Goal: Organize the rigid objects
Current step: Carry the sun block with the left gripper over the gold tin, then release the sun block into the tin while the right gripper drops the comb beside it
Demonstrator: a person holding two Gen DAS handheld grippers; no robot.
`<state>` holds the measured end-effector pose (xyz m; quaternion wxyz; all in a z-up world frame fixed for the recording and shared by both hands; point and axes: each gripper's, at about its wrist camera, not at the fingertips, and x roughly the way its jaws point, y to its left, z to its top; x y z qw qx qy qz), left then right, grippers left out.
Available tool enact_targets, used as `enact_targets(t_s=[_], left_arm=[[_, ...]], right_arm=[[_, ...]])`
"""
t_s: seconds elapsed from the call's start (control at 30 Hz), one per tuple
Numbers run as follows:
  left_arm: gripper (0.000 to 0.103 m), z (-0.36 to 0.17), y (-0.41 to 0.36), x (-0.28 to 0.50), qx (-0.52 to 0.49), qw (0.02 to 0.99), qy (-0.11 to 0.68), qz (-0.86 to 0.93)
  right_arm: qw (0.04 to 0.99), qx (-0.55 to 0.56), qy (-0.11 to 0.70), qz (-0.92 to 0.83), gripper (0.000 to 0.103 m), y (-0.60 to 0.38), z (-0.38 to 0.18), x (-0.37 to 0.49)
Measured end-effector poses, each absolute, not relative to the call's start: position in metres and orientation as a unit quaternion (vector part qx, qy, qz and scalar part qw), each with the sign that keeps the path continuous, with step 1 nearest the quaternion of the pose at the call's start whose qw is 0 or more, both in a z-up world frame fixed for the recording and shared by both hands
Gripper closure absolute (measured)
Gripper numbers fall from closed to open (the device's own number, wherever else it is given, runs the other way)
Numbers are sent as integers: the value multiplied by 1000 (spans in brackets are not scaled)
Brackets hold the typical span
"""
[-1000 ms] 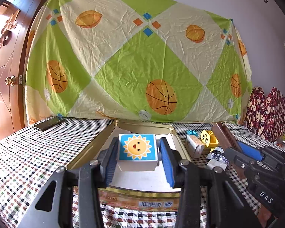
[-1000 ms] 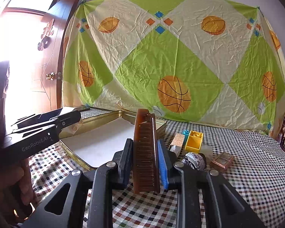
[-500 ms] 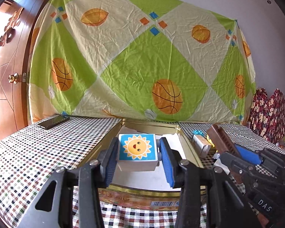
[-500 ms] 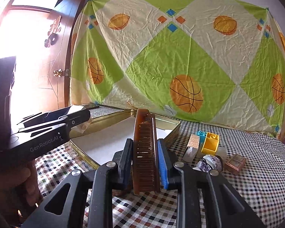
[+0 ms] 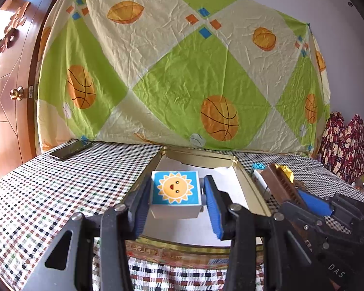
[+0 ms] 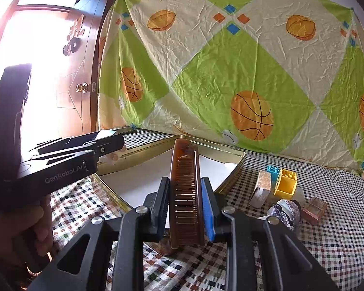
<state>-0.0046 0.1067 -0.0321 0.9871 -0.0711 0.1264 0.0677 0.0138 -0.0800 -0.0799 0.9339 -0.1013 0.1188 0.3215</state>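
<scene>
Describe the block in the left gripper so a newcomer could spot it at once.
Start at the gold tin tray on the checkered tablecloth. Just above its near end, the left gripper clamps a white sun block. Nothing else nearby carries its blue top face with a smiling orange sun.

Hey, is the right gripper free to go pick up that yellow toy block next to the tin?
Probably not yet. The right gripper is shut on a brown comb, so its jaws are occupied. The path to the yellow toy block looks open across the checked tablecloth; it would need to drop the comb first.
</scene>
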Motion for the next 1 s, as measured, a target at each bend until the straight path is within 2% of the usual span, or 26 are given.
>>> enact_targets(t_s=[0.53,0.77,1.0], left_arm=[[61,-19,113,22,-59,983,169,41],[61,-4,113,71,-36,974,222,12],[61,-11,126,119,-40,953,301,3]], right_arm=[[924,-78,143,346,75,-73,-56,37],[911,-55,200,356,75,-59,-40,93],[898,-41,268,346,75,-34,-47,146]])
